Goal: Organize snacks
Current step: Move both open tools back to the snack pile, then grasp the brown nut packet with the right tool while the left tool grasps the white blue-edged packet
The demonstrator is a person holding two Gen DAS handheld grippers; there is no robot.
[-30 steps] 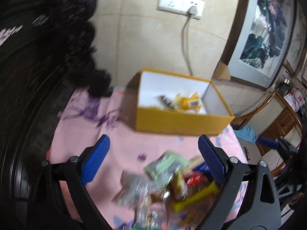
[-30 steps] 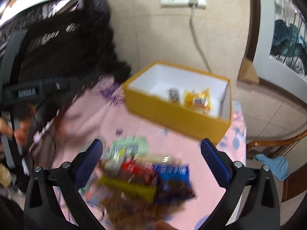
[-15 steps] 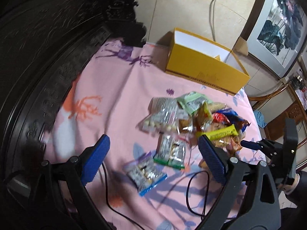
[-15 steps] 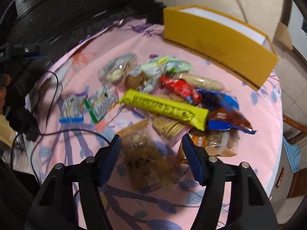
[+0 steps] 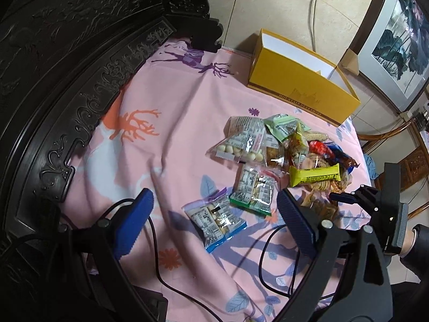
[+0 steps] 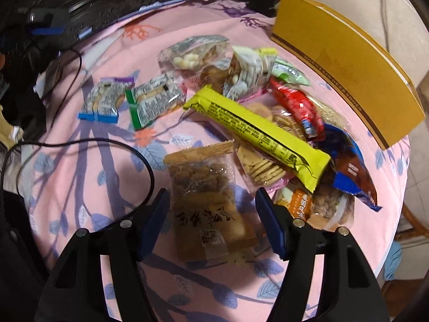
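A: What is taking up the scene, biggest thing first?

B: A pink cloth (image 5: 166, 112) is covering the table, and the yellow box (image 5: 300, 91) is sitting at its far edge, open-topped. Neither camera is looking inside it now, so I cannot tell what it is holding.

A: And the snacks?

B: The snack pile (image 6: 241, 102) is lying loose on the cloth, near the box but outside it. By my reading, nearly all the sorting is waiting to be done.

A: What are the grippers doing?

B: The right gripper (image 6: 211, 222) is pointing steeply down with its jaws having just been closing; they are straddling the brown snack packet (image 6: 206, 196), but a gap is showing on each side, so nothing is pinched yet. The left gripper (image 5: 214, 214) is hanging spread wide and empty above the blue-edged packet (image 5: 214, 220), with the green-edged packet (image 5: 252, 187) just beside it
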